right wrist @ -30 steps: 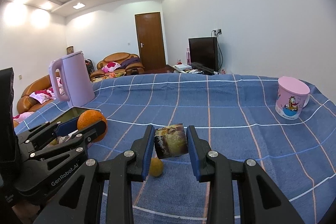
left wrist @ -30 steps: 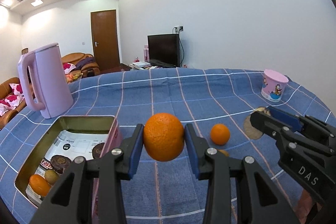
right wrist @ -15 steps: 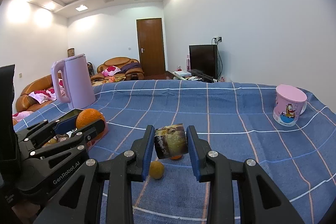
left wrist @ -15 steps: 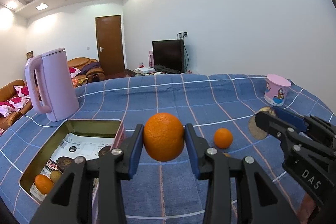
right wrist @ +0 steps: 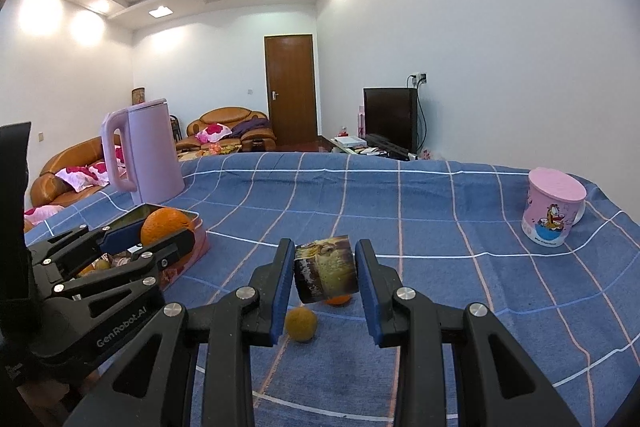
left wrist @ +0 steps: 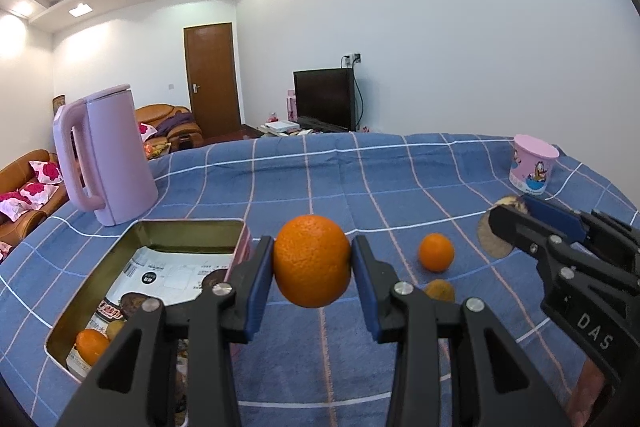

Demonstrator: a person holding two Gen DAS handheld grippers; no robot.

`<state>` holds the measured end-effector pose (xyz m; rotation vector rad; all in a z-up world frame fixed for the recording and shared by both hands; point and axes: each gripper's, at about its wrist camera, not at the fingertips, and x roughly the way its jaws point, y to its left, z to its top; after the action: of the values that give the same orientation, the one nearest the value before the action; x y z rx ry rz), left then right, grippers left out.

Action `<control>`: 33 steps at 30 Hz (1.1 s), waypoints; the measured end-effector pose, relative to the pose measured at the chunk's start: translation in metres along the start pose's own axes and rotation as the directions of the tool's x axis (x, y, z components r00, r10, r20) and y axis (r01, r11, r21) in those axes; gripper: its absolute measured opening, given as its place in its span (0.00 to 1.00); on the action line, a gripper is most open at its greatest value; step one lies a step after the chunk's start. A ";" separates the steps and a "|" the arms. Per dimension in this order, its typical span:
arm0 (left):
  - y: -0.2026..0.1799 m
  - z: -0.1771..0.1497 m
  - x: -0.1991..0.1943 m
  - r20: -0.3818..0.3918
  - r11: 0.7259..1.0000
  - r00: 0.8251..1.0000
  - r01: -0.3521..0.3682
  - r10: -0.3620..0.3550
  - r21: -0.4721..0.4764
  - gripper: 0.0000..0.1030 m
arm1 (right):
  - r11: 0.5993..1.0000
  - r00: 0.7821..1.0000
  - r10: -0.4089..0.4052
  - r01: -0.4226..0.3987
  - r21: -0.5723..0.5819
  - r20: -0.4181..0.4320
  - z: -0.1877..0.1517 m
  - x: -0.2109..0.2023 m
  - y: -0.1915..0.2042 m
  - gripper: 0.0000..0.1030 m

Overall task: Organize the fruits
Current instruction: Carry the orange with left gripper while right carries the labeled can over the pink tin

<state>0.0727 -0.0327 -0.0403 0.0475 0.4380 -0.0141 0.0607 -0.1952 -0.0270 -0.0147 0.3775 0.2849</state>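
Your left gripper [left wrist: 312, 261] clamps 1 big round orange [left wrist: 312, 260] in the air, just right of the open gold metal tin [left wrist: 188, 227]. Right gripper [right wrist: 325, 273] clamps 1 brown-yellow printed pack [right wrist: 326, 269]. 2 small fruits lie on the blue checked cloth [left wrist: 360, 179]: 1 orange mandarin [left wrist: 436, 251], 1 yellowish [left wrist: 440, 290]. 1 lilac kettle [left wrist: 108, 155], 1 pink mug [left wrist: 534, 169].
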 end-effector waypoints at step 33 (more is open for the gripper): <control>0.145 0.004 -0.001 -0.081 0.966 0.978 -0.203 0.192 -0.158 0.39 | 0.955 0.959 0.273 -0.280 -0.102 -0.079 0.030 0.051 0.133 0.32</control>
<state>0.0772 0.1116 -0.0306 -0.0722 0.4970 0.2206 0.0800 -0.0514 -0.0128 -0.0825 0.4277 0.5841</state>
